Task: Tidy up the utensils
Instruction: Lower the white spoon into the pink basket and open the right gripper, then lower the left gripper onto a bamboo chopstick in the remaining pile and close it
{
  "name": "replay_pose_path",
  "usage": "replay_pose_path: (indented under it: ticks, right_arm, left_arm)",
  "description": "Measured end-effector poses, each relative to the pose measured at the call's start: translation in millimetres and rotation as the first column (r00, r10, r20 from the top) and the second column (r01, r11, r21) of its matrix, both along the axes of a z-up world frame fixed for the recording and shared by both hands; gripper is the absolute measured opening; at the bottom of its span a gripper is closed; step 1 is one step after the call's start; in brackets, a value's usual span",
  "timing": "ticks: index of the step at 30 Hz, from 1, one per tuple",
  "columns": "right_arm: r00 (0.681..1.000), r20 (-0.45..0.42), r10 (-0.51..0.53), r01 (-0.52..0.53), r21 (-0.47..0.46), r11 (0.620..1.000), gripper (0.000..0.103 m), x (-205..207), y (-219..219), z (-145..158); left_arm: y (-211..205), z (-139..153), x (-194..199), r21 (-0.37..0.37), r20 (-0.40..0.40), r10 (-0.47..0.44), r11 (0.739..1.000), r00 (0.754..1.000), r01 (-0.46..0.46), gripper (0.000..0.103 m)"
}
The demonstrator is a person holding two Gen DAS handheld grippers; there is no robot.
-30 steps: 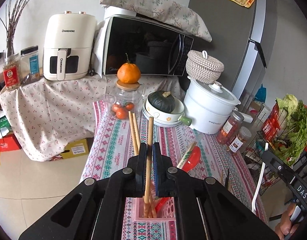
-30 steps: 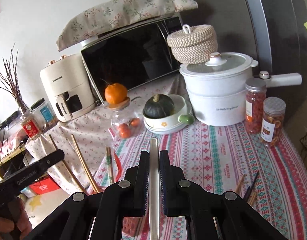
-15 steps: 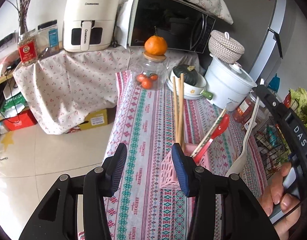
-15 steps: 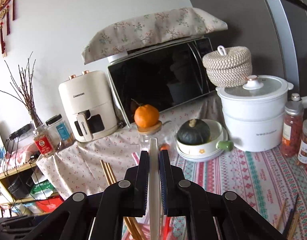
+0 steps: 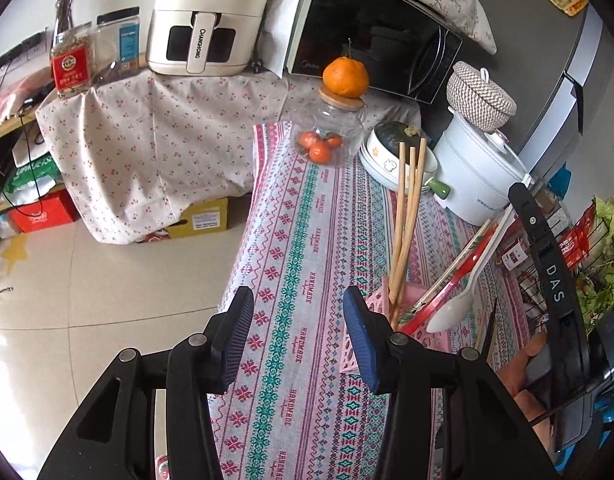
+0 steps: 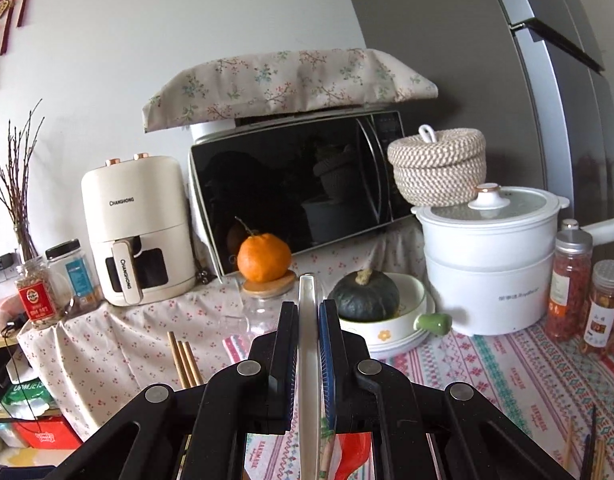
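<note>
The left claw (image 5: 298, 332) hangs half open over the patterned tabletop (image 5: 307, 216), nothing between its blue pads, and that fits: its jaws have just been opening, and the wooden chopsticks (image 5: 407, 216) now stand on their own in the pink holder (image 5: 377, 320). They lean up and away, tips fanned, because the holder's wall props them. The holder sits just beside the left claw's right-hand finger, partly hidden behind it, so that claw is clear of the chopsticks and off to their side.

Over to the right claw (image 6: 309, 344): clamped tight on the handle of a white spoon (image 5: 463, 292), which runs straight up between the pads in its own view. From the left view you see why it's held by the handle end: the bowl hangs downward, right at the holder's far rim, beside a red spoon (image 5: 451, 284) and a pale stick already slanting out of the holder. I'd judge this as the drop-in step, with the bowl close to the opening but whether it is inside the rim I cannot tell. A hand (image 5: 535, 372) grips the right tool low at the frame's edge.

More loose chopsticks (image 6: 587, 448) lie on the tabletop at the right claw's far lower right, well apart from the holder, so by my read there's sorting left. Watch the lean: the spoon's weight could nudge the neighbours as it goes in.
</note>
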State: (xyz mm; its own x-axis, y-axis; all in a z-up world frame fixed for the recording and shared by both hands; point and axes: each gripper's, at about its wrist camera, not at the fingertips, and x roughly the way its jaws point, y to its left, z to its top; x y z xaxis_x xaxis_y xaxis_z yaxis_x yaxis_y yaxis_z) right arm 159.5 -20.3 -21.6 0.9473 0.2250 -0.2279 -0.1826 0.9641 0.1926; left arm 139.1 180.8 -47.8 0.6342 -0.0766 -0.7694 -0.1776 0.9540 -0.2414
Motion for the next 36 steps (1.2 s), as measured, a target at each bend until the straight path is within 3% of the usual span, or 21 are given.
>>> replay_pose_path:
  ticks: [2, 6, 8, 10, 15, 20, 26, 36]
  right_arm:
    - [1.000, -0.018, 0.020, -0.020, 0.001, 1.000, 0.011, -0.3, 0.9, -4.4]
    - [0.991, -0.085, 0.100, -0.100, 0.001, 0.995, 0.033, 0.1, -4.9, -1.5]
    - [0.987, -0.109, 0.120, -0.123, -0.019, 0.992, 0.039, -2.5, -12.1, 6.1]
    - [0.982, -0.135, 0.128, -0.133, -0.031, 0.991, 0.042, -5.8, -24.1, 14.0]
    - [0.966, -0.237, 0.101, -0.116, -0.049, 0.992, 0.061, -10.0, -63.5, 25.6]
    - [0.926, -0.376, 0.035, -0.064, -0.064, 0.996, 0.066, -11.2, -109.1, 21.4]
    - [0.874, -0.485, -0.025, -0.011, -0.072, 0.997, 0.071, -16.7, -158.0, 10.7]
    - [0.744, -0.663, -0.080, 0.002, -0.118, 0.993, 0.074, -27.0, -212.1, -18.4]
  left_arm:
    - [-1.9, 0.5, 0.5, 0.000, -0.002, -0.004, 1.000, 1.000, 0.004, 0.049]
    - [-6.6, 4.7, -0.9, 0.008, 0.008, -0.008, 1.000, 1.000, 0.008, 0.050]
    - [-11.5, 5.8, -1.2, 0.016, 0.009, -0.016, 1.000, 1.000, 0.015, 0.054]
    - [-17.7, 5.6, -1.5, 0.019, 0.006, -0.027, 0.999, 1.000, 0.027, 0.056]
    - [-40.3, 4.2, -3.6, 0.019, -0.015, -0.080, 0.997, 0.997, 0.080, 0.063]
    - [-69.8, 3.7, -8.2, 0.033, -0.033, -0.141, 0.989, 0.989, 0.142, 0.070]
    - [-102.3, 2.3, -12.4, 0.036, -0.063, -0.199, 0.979, 0.978, 0.202, 0.071]
    - [-162.0, -13.6, -17.9, 0.047, -0.138, -0.307, 0.948, 0.942, 0.316, 0.072]
